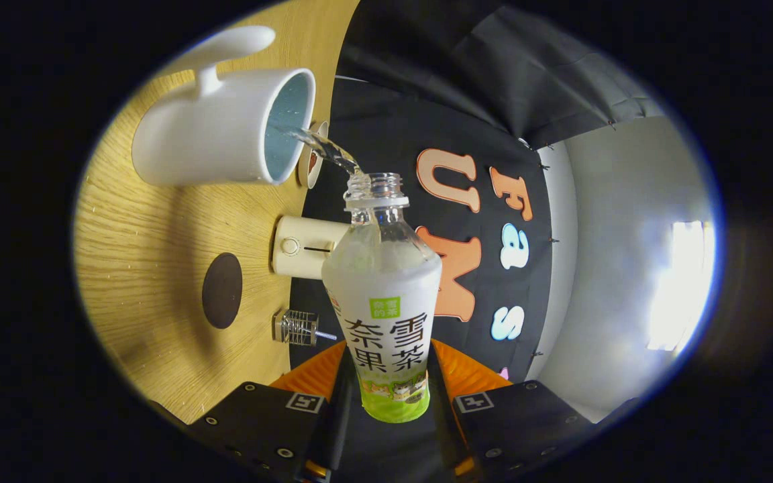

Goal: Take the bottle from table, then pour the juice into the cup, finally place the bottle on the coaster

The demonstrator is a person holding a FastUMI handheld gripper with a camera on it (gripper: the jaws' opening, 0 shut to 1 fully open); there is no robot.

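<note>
My gripper (392, 382) is shut on an uncapped clear bottle (385, 295) with a white and green label, held between both fingers and rolled on its side. A thin stream of clear liquid (323, 149) runs from the bottle's mouth into the white handled cup (219, 131) just ahead on the wooden table (151, 235). The cup's inside is pale blue. A dark round coaster (222, 290) lies on the table beside the cup, closer to my fingers.
A cream box-shaped appliance (302, 246) with a round knob stands at the table's back edge. A small clear glass container (297, 327) sits near it. Another small round object (313, 164) shows just behind the cup's rim. The booth's cloth wall lies beyond.
</note>
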